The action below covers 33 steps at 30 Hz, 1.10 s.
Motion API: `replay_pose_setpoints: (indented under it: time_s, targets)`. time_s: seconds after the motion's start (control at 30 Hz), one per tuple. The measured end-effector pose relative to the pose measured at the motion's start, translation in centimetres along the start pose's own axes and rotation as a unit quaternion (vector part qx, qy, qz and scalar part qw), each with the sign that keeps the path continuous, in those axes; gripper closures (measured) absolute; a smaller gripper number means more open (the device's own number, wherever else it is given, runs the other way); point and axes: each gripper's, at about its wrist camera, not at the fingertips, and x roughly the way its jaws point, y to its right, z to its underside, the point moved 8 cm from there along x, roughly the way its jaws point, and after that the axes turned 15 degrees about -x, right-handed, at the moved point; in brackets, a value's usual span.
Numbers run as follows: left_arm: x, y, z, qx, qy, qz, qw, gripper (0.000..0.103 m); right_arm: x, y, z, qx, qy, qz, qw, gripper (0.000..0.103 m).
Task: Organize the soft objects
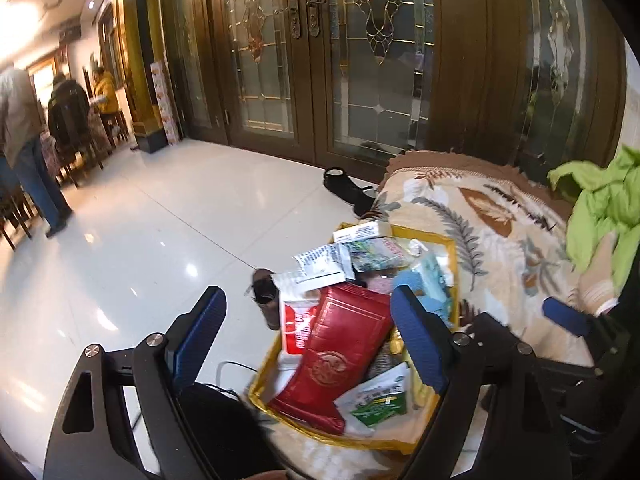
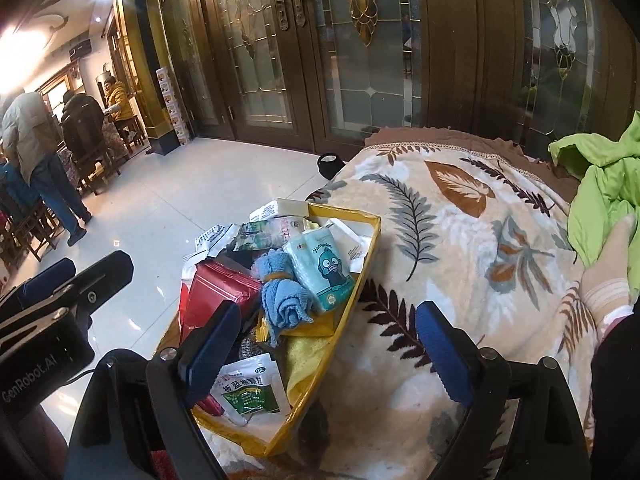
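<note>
A yellow tray sits at the left edge of a leaf-patterned blanket. It holds several packets, a red pouch, a rolled blue cloth, a tissue pack and a green-white sachet. My left gripper is open and empty above the tray. My right gripper is open and empty over the tray's right rim. The left gripper also shows at the left of the right wrist view.
A green garment lies at the blanket's right with a person's sleeve and hand beside it. White tiled floor lies left, with a black shoe, wooden glass doors and people at far left.
</note>
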Motion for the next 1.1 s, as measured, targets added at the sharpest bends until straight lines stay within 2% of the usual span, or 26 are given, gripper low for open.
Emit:
replay_pose_setpoints:
  time_s: [0.2,0.77,1.1]
  targets:
    - [0.3,0.0,0.1,-0.007,-0.01,0.017,0.9998,0.018,0.2,0.3,0.2,0.008,-0.002,-0.004,1.0,0.012]
    - [1.6,0.1,0.9,-0.006,-0.041,0.022,0.9989,0.018,0.9,0.1,0.8,0.002,-0.014,-0.008,1.0,0.012]
    - [1.8,0.0,1.2,-0.009,-0.039,0.028,0.9988,0.018,1.2,0.4,1.1,0.007,-0.018,-0.01,1.0,0.012]
